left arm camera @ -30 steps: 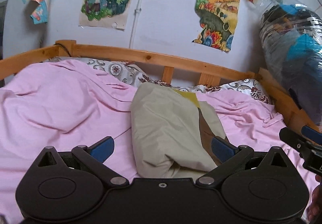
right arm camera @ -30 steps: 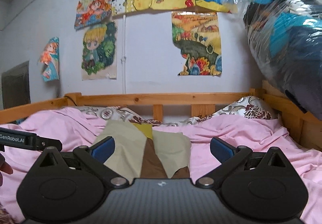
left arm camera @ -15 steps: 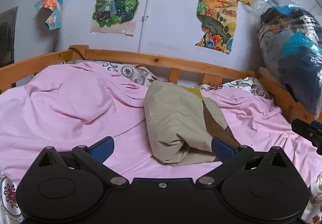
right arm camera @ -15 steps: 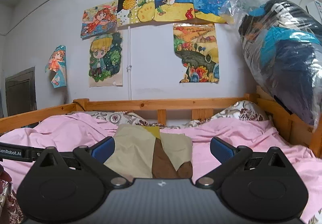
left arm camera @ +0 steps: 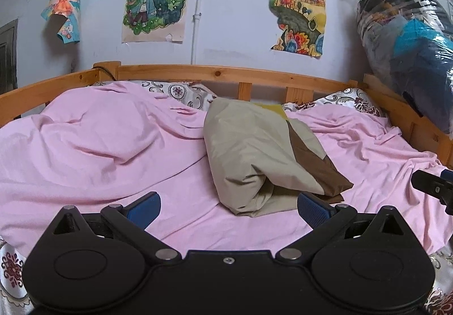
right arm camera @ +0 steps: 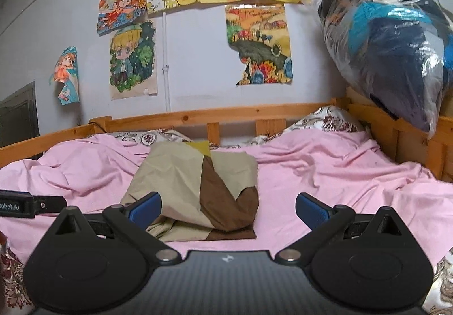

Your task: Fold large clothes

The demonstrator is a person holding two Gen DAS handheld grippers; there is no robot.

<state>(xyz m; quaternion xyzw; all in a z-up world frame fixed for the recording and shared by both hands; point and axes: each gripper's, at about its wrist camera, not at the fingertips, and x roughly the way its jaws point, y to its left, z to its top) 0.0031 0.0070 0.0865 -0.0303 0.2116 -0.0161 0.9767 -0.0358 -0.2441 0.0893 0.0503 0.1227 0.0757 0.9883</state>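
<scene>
Far left, wooden bed frame [left arm camera: 51, 85] rail, dark cable over its corner post; curled poster [left arm camera: 62, 10] on the wall above. Pink sheet [left arm camera: 93, 145] covers the bed, wrinkled, humped at left; patterned pillows [left arm camera: 181, 92] peek out along the headboard. Left gripper [left arm camera: 228, 206] low over the sheet's near part, jaws wide apart, holding nothing, blue pads showing. Cartoon-child drawing [left arm camera: 154, 2] on the wall above, thin white pipe [left arm camera: 196, 12] just right of it. Centre of the bed: folded garment [left arm camera: 249, 150], beige with a brown panel and a bit of yellow at the far end, lying as a thick bundle on the sheet, open fold layers facing the cameras. In the left wrist view its near edge sits between the pads but beyond them, not touching. In the right wrist view the folded garment [right arm camera: 184, 182] lies left of centre, its near-left corner behind the left pad; contact there cannot be judged. Right gripper [right arm camera: 228, 210] also low over the sheet, jaws wide apart, empty. Landscape painting [right arm camera: 259, 44] on the wall, row of bright drawings above it. Right gripper's side shows at the left view's right edge. Far right, big clear plastic bag [right arm camera: 390, 43] of dark and blue clothes on the frame's corner.
</scene>
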